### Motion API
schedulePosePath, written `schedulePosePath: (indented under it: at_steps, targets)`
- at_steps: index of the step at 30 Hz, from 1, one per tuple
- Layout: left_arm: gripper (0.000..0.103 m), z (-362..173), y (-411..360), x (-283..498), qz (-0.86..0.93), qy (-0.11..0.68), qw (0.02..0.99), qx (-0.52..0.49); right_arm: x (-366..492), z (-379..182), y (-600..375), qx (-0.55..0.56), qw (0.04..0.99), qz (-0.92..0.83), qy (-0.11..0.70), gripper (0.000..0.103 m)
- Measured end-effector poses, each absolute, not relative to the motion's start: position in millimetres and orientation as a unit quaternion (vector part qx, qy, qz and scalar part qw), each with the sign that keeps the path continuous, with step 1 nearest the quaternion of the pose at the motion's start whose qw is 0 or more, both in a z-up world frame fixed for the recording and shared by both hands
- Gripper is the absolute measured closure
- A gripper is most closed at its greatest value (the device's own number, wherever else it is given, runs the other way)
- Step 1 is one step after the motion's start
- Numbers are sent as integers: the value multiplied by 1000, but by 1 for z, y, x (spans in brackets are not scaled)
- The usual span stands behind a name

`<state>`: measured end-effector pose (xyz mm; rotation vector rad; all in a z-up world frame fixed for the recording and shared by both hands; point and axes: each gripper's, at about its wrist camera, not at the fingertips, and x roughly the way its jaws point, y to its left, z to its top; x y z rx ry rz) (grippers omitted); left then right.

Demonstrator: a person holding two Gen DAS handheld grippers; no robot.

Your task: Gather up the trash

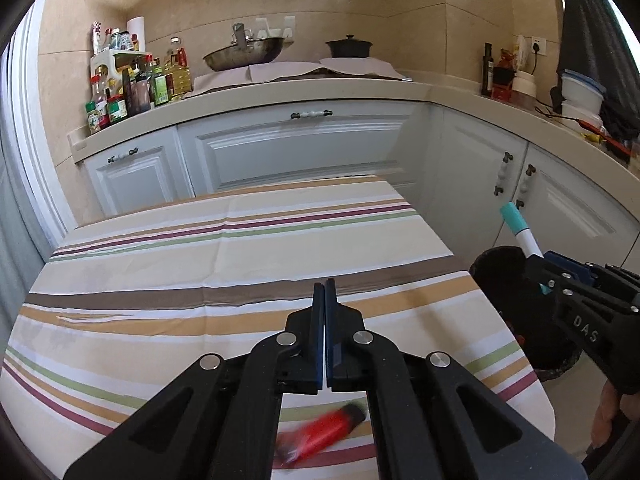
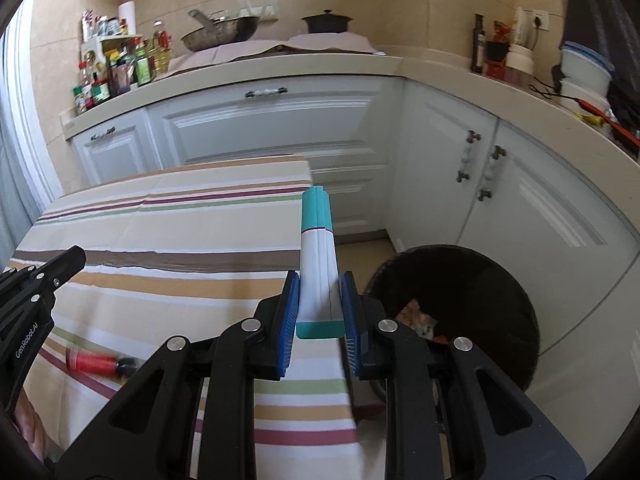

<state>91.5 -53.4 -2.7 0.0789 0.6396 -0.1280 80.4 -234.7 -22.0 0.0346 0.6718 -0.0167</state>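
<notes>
White-and-teal tube [image 2: 318,276] clamped upright in right gripper [image 2: 319,312], black trash bin [image 2: 480,280] just right of it, left gripper [image 1: 324,332] clenched empty, blurred red tube [image 1: 324,432] on striped tabletop [image 1: 200,264] beneath.

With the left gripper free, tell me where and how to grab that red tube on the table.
The red tube lies flat on the striped tablecloth, long axis roughly left to right, black cap toward the bin. Probably best to grip the red body at mid-length, coming straight down with the left gripper, fingers across its narrow width. It is blurred, so finer detail is unclear.
</notes>
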Motion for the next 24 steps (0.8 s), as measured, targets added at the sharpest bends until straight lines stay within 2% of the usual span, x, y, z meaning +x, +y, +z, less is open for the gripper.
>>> schedulePosePath:
  at_steps: [24]
  targets:
    - [102,-44,-44,84,-27,385,922,13,73,-55,-246,30,933,-10,358,82]
